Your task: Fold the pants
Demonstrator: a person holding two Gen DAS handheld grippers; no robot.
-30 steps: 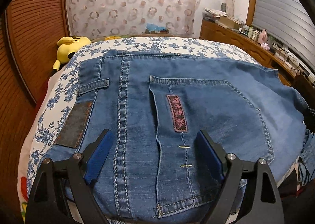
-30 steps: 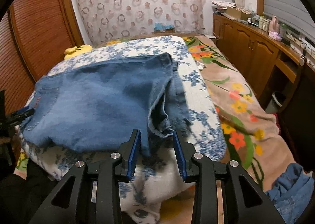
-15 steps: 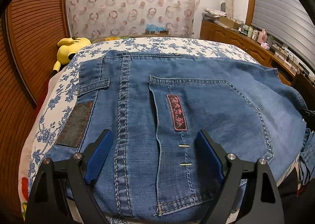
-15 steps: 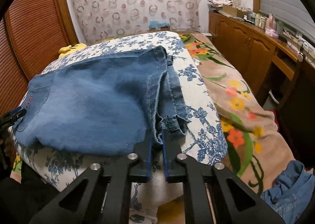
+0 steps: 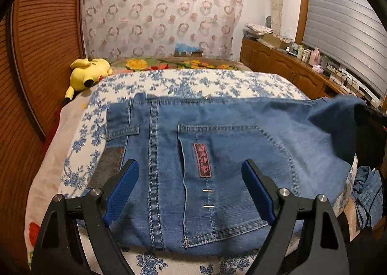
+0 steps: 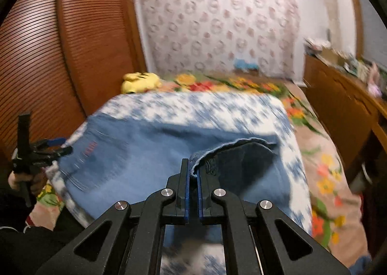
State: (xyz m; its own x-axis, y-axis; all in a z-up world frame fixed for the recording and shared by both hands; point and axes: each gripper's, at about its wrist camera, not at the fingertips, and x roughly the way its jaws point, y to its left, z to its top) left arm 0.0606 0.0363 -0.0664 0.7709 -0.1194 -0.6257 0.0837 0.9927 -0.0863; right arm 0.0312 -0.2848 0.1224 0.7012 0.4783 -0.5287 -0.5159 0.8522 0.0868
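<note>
Right hand-held gripper (image 6: 192, 179) clamped on hem of blue denim pants (image 5: 241, 154), lifting that edge, apparently off bed; view blurred

Left hand-held gripper (image 5: 189, 190) wide apart, nothing gripped, over back pocket (image 5: 232, 178)

Pants lie on blue-floral white quilt (image 5: 193, 81)

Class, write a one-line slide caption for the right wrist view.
Right claw shut on the jeans hem, lifting it above the floral bedspread.
</note>
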